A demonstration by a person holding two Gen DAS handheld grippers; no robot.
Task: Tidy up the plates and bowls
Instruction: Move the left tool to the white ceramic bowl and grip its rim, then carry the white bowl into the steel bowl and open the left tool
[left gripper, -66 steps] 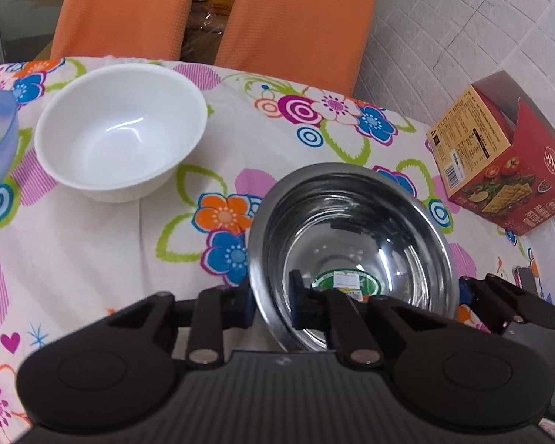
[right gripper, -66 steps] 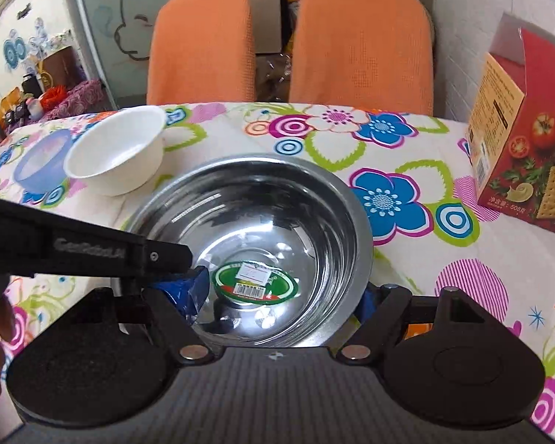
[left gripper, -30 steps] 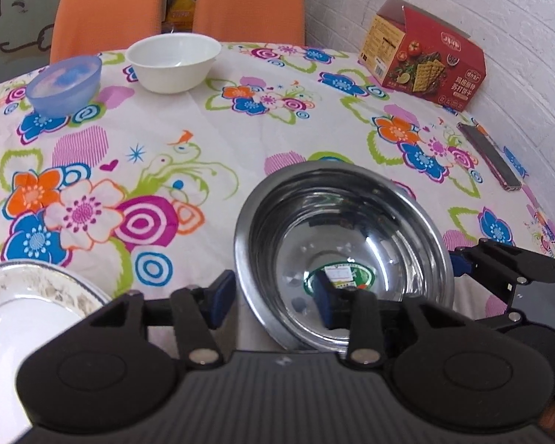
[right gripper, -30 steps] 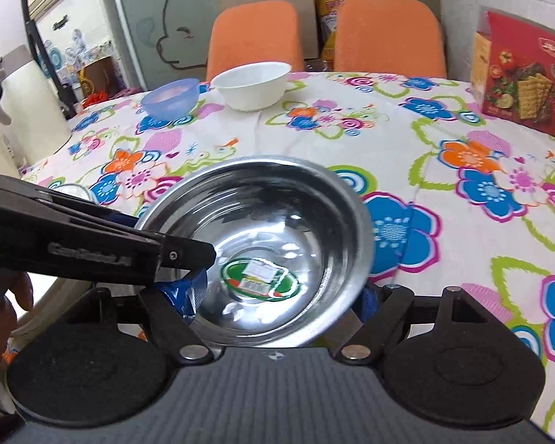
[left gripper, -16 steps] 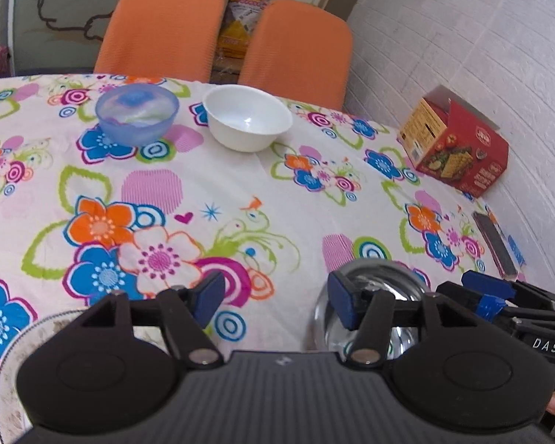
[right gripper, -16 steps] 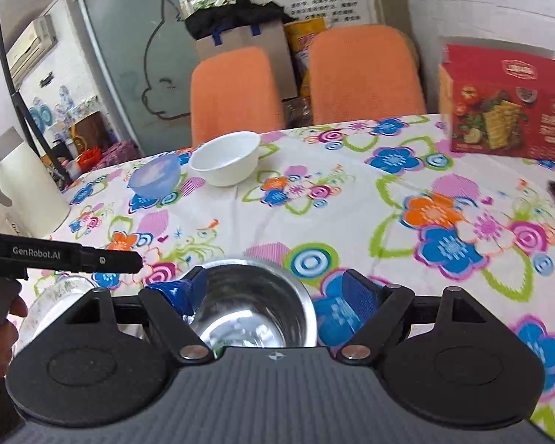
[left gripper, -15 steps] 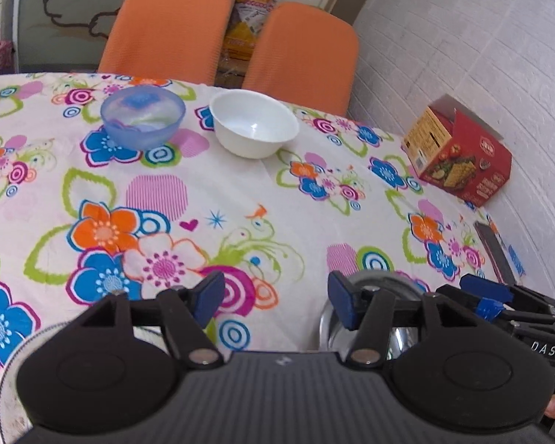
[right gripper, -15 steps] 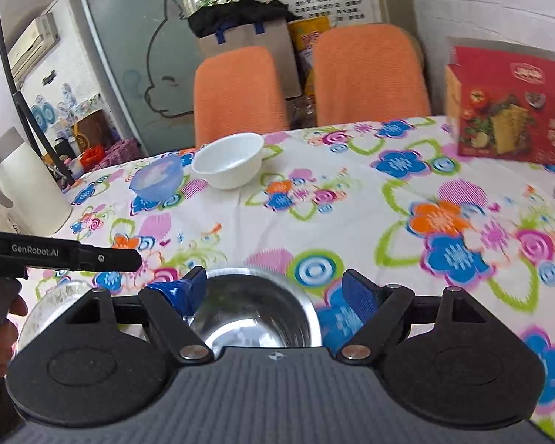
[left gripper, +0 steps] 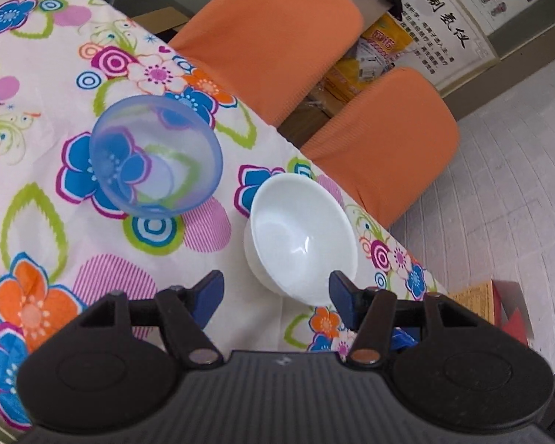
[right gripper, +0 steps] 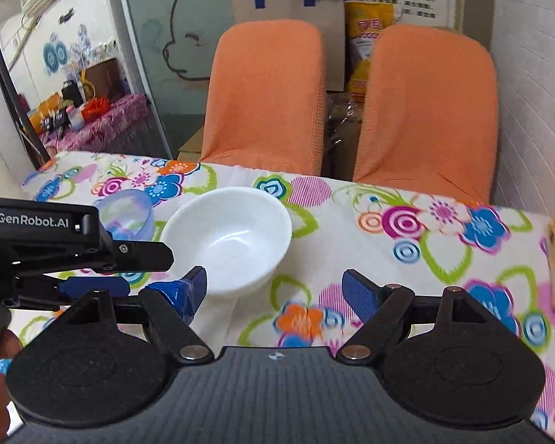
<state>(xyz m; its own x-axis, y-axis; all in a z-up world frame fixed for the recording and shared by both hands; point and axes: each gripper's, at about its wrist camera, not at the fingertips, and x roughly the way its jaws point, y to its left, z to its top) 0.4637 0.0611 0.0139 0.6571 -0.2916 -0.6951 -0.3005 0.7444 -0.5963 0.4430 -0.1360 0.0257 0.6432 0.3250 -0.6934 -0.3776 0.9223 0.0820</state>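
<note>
The surface (left gripper: 37,222), under a flowered cloth, fills most of the left wrist view, and its far edge runs on a slant past two orange chairs (left gripper: 277,37). The right wrist view shows those same chairs (right gripper: 266,96) straight on, pushed up to the far edge, with a glass partition (right gripper: 159,55) and a cluttered room behind them that the left view does not reach. Only the left view shows the pale tiled floor (left gripper: 499,185) off the right-hand edge.

The white bowl (left gripper: 301,238) sits upright near that far edge, close to the corner, with bare cloth on its near side. In the right view the white bowl (right gripper: 227,238) lies just ahead of the left finger. The blue see-through bowl (left gripper: 155,159) stands just beside it, apart, seen whole from the left; in the right view the blue bowl (right gripper: 124,218) is half hidden behind the other tool.

The left tool (left gripper: 275,294) hangs over the white bowl's near rim with its fingers spread wide and nothing between them. The right tool (right gripper: 275,290) is likewise spread and empty, over bare cloth right of the bowl.
</note>
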